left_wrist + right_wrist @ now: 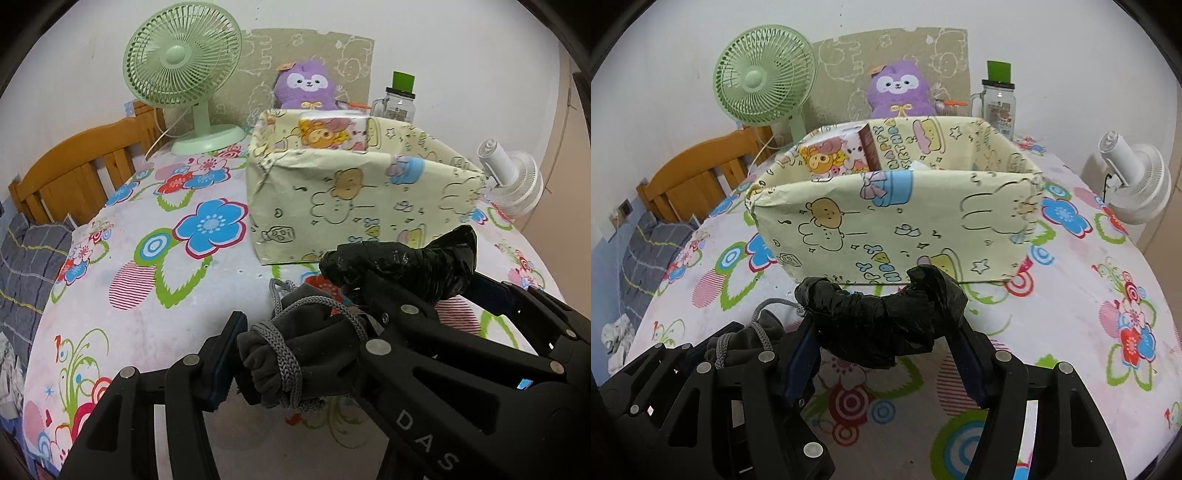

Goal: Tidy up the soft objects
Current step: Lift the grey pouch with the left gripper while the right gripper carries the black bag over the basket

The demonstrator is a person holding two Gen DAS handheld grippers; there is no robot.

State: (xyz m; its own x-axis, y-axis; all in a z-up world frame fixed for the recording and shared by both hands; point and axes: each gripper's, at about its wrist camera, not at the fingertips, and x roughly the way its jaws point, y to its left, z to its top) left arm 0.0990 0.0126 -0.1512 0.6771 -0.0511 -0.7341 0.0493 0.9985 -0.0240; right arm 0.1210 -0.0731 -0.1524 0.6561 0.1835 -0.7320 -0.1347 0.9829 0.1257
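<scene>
The left claw (295,354) was clamped on a grey fleece bundle (295,354) tied with grey cord, held above the near edge of the floral worktop (147,314). Its arm bore the letters "DAS" — the rest ran out of view. The right claw (886,343) gripped a crumpled black plastic bag (882,321) just in front of the cream cartoon-print box (894,229). The box's wrap read "HAPPY" inside its back wall — a colourful carton (834,155) stood in its left back corner.

The box (897,221) stands straight ahead; its right half lies open from above, while a carton (838,155) fills its left rear corner. Bare tablecloth (147,302) spreads left of the box.
</scene>
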